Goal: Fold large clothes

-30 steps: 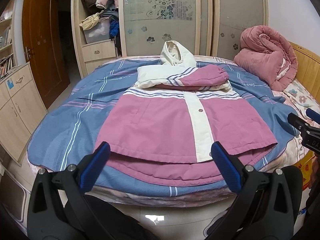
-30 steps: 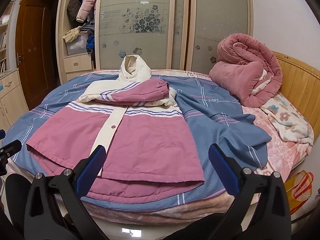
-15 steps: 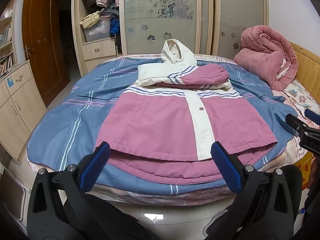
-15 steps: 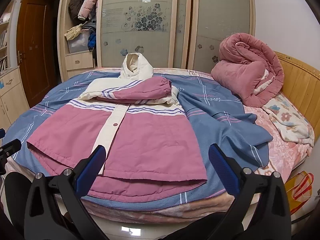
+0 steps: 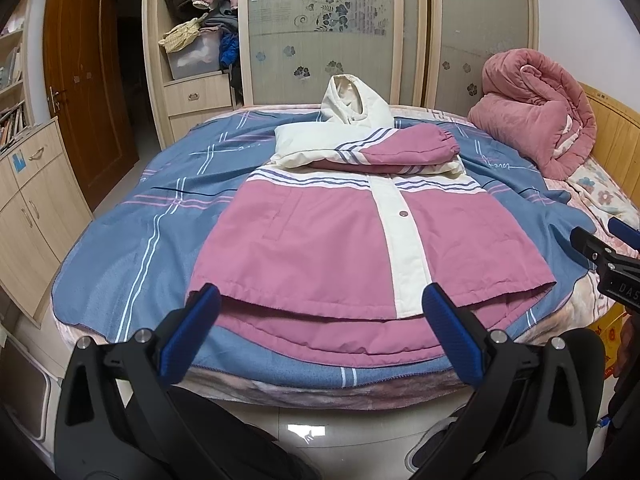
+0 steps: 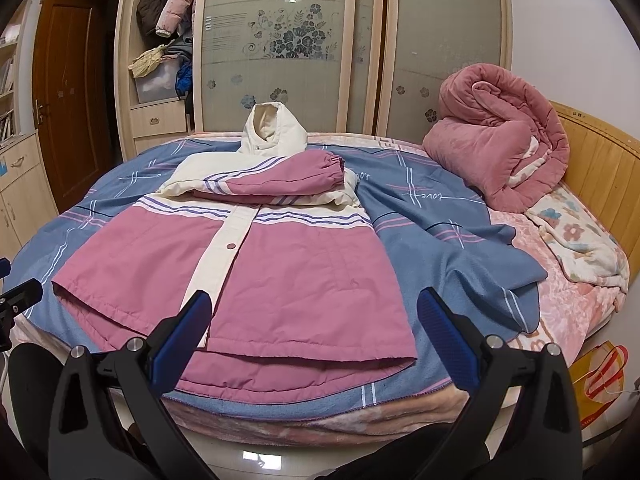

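Observation:
A pink and cream hooded jacket [image 5: 340, 240] lies face up on a blue striped blanket [image 5: 132, 236] on the bed. Both sleeves [image 5: 400, 148] are folded across its chest, and the cream hood [image 5: 352, 100] points away. My left gripper [image 5: 320, 312] is open and empty, just short of the jacket's near hem. My right gripper [image 6: 316, 320] is open and empty, above the hem's right corner; the jacket [image 6: 280, 264] fills that view. The right gripper's tip also shows at the right edge of the left wrist view [image 5: 600, 256].
A rolled pink quilt [image 6: 500, 140] lies at the bed's far right by the wooden headboard [image 6: 600, 152]. A floral sheet [image 6: 580, 240] lies right of the blanket. Wardrobe doors [image 6: 288, 48] stand behind, a cabinet [image 5: 32, 200] and a door [image 5: 88, 80] to the left.
Both grippers have moved slightly forward toward the jacket's hem and stayed open. The jacket has not moved.

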Motion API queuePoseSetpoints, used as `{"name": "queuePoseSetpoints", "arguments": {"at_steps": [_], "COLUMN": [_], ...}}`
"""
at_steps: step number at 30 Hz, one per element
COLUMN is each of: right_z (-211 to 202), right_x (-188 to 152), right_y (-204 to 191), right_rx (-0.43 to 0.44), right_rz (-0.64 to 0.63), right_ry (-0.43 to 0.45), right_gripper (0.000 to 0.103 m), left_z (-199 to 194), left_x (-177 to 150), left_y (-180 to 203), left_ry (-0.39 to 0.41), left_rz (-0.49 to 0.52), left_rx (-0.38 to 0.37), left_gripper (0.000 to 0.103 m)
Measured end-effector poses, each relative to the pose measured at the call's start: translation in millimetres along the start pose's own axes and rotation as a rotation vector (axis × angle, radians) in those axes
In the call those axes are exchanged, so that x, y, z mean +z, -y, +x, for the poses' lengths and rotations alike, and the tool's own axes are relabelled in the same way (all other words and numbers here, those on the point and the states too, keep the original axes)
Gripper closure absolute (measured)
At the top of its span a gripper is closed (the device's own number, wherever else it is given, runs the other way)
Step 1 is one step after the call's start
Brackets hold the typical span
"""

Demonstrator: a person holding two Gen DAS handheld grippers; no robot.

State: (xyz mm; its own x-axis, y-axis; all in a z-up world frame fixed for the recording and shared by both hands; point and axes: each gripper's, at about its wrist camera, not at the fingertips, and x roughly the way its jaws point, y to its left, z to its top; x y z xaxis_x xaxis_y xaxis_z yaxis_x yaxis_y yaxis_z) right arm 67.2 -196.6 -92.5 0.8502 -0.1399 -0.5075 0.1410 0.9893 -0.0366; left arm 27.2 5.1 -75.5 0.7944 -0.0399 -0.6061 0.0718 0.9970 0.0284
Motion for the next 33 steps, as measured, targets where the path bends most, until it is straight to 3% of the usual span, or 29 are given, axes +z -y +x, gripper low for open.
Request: {"name": "queuePoseSetpoints", "arguments": {"at_steps": [14, 20, 25, 30, 33], "right_z": [14.2, 22.6, 32.0, 67.7, 101.1], "right_x": [-0.1, 5.9, 18.6, 44.5, 60.0], "right_y": [-2.7, -2.5, 9.0, 22.0, 25.0], "right_rx": [0.012, 0.048, 0.154, 0.195, 0.214], "right_rz": [0.000, 0.006, 0.054, 0.101, 0.116], "right_ry": [-0.018, 0.015, 0.123, 0.198, 0.228], "right_gripper": [0.001, 0.001, 0.001, 0.001, 0.001], "left_z": [14.6, 33.3, 62.3, 116.5, 171.6], "left_x": [1.4, 16.0, 63.3, 157.7, 220.3], "left_y": [-1.7, -3.8, -12.2, -14.2, -13.3], "left_ry": [-0.024, -0.054, -0.088, -0.024, -0.041], "left_rz": [-0.006, 0.008, 0.015, 0.099, 0.088], "left_rx": [0.001, -0.037, -0.134, -0.066, -0.038], "left_gripper": [0.002, 0.002, 0.002, 0.002, 0.002]}}
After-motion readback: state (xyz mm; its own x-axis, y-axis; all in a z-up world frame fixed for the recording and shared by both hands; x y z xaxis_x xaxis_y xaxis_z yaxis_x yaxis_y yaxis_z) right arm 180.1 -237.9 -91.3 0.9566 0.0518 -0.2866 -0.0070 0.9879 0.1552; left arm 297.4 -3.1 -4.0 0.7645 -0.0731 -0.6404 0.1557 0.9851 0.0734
